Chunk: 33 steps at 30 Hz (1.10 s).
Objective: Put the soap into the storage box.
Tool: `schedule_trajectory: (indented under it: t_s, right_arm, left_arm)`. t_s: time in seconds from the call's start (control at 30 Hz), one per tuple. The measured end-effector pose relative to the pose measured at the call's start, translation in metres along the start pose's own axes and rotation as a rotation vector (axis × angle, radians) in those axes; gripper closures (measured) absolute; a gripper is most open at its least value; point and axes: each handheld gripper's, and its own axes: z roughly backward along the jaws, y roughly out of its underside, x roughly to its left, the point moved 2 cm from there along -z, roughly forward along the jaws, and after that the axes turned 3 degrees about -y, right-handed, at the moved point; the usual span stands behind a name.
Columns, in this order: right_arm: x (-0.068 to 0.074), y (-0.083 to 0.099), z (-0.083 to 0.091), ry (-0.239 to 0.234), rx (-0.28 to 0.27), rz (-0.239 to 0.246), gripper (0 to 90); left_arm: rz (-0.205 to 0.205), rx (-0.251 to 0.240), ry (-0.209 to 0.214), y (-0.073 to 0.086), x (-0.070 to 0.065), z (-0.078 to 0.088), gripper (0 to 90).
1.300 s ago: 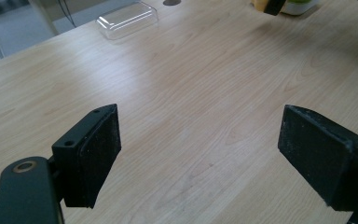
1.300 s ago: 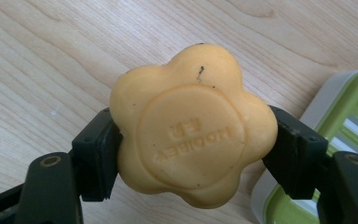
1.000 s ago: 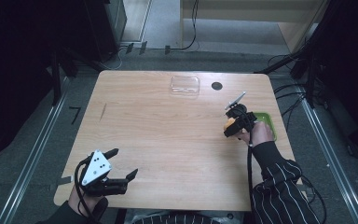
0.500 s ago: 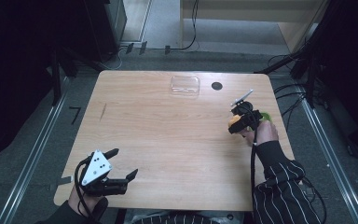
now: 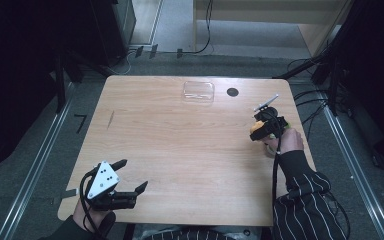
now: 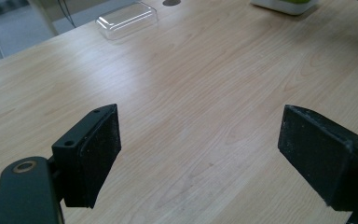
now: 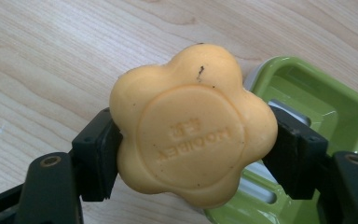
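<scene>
You're working over a pale wooden table (image 5: 180, 150), wood grain running across it, dark floor and cables all around. Your right forearm, in a striped sleeve (image 5: 300, 205), reaches up the right side of the table. Your left gripper (image 5: 130, 176) sits low at the near left corner, its grey three-cornered plate on top, jaws spread wide with nothing between them; in the left gripper view those black pads frame bare wood. At the far edge lies a clear plastic lid (image 5: 198, 92), flat on the table, and just to its right a small dark round spot (image 5: 232, 92). Now the right side: a green soap dish (image 7: 307, 107) with a white inner part rests on the table, partly under your gripper. And there it is, your right gripper (image 7: 193, 140) is clamped on an orange flower-shaped soap bar (image 7: 193, 128), one pad on each side, stamped lettering facing the camera, held above the table beside and partly over the dish.
</scene>
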Motion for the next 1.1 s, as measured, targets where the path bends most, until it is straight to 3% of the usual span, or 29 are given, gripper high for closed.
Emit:
schedule_trajectory:
  t_s: [1.1]
  right_arm:
    - [-0.051, 0.016, 0.003, 0.054, -0.056, -0.135, 28.2]
  left_arm:
    - [0.003, -0.001, 0.003, 0.000, 0.000, -0.001, 13.6]
